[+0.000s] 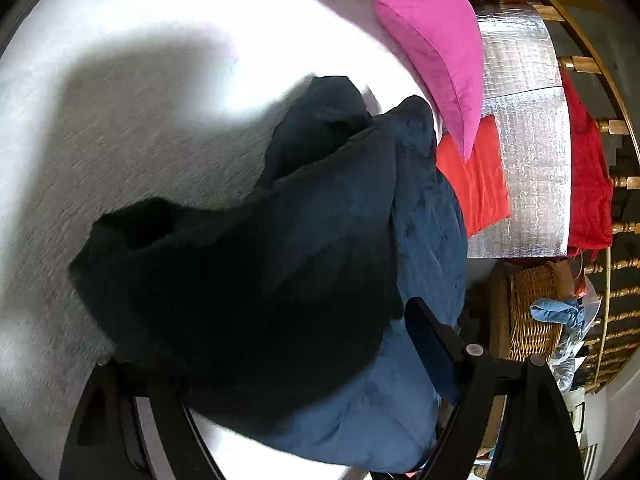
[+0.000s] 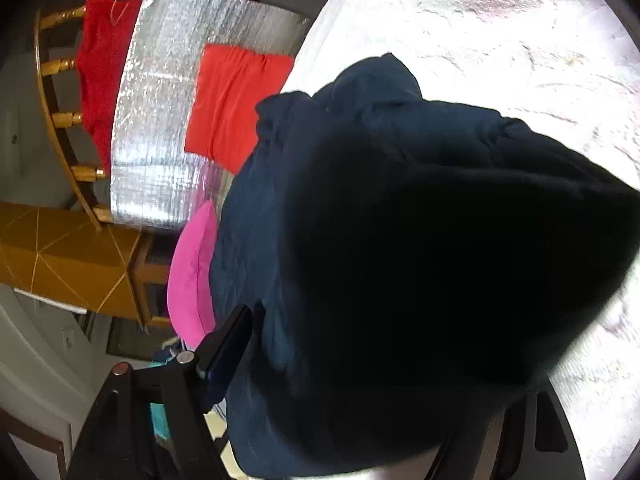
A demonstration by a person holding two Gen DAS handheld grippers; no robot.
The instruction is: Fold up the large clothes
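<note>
Dark navy garment (image 1: 280, 248) lies bunched on the white bed (image 1: 140, 120), near the bed's edge that faces the silver foil panel (image 1: 524, 152). Left view: the left claw (image 1: 272, 392) has its jaws spread wide, and the garment's thick folded mass fills the whole gap and drapes over the left finger, so that finger is mostly buried; only the right finger with its blue pad (image 1: 428, 344) shows clear. Cannot tell whether the pads press on the cloth, so hold or no hold is unresolved. Right view: same story for the right claw (image 2: 380, 384). Jaws wide, garment piled between and over them, left finger with dark blue pad (image 2: 228, 352) visible at the cloth's side, right finger almost fully hidden under black folds; grip not readable either. Garment's underside shows lighter blue lining (image 1: 384, 400). Most of the fabric is underexposed, folds and seams hard to make out; can't identify sleeves or collar. Pink cushion (image 1: 432, 48) sits at the bed's edge beside the garment, orange-red cloth (image 2: 236, 108) against the foil panel, darker red cloth (image 1: 588, 176) on the wooden railing (image 1: 616, 184), wicker basket (image 1: 532, 312) below.
</note>
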